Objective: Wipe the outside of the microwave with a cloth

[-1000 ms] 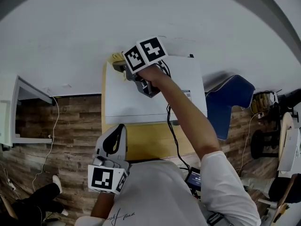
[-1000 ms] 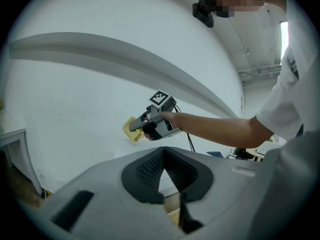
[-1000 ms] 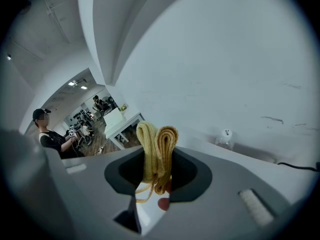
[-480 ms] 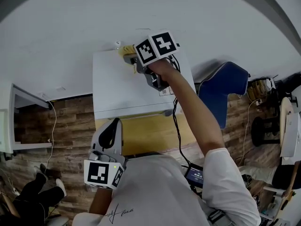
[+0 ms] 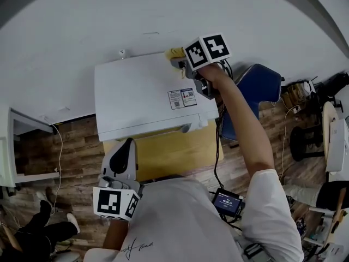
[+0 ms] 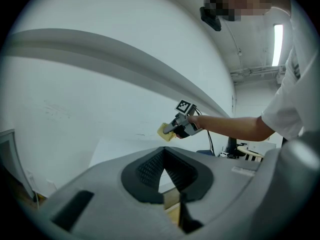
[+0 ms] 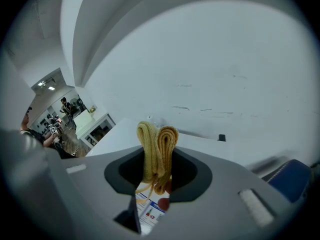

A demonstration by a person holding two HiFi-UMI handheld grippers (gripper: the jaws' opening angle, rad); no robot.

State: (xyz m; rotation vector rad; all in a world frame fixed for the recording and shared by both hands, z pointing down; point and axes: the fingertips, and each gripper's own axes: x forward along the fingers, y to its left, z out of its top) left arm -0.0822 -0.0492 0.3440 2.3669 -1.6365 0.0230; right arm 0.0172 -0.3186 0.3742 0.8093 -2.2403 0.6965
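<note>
The boxy white microwave (image 5: 136,102) stands on a pale yellow wooden worktop (image 5: 174,153), its back against the white wall (image 5: 163,15). In the head view it sits at 12 o'clock from the person.

The right gripper (image 5: 179,60) reaches over the microwave's top to the rear edge, at about 1 o'clock on that top, near the right back corner. Its jaws are clamped on a folded yellow woven cloth (image 5: 175,53). In the right gripper view the cloth (image 7: 156,144) stands up in two rolled folds between the jaws of the right gripper (image 7: 159,170), with loose threads hanging below. Past it lie the microwave's white top (image 7: 115,140) and the wall. From these views it cannot be told whether the cloth presses on the top or hangs just above it. A small printed sticker label (image 5: 182,98) lies on the top at 6 o'clock from the cloth, near the front right corner.

The left gripper (image 5: 128,144) is held low by the person's chest, at 7 o'clock in the head view, well apart from the microwave's top and pointing toward its front edge. In its own view the jaws of the left gripper (image 6: 164,155) are together with nothing between them. Beyond them the right gripper (image 6: 182,126) and the cloth (image 6: 165,132) show at 12 o'clock.

A blue padded chair (image 5: 256,86) stands on the brown wood-plank floor (image 5: 71,152), at 3 o'clock from the microwave.
</note>
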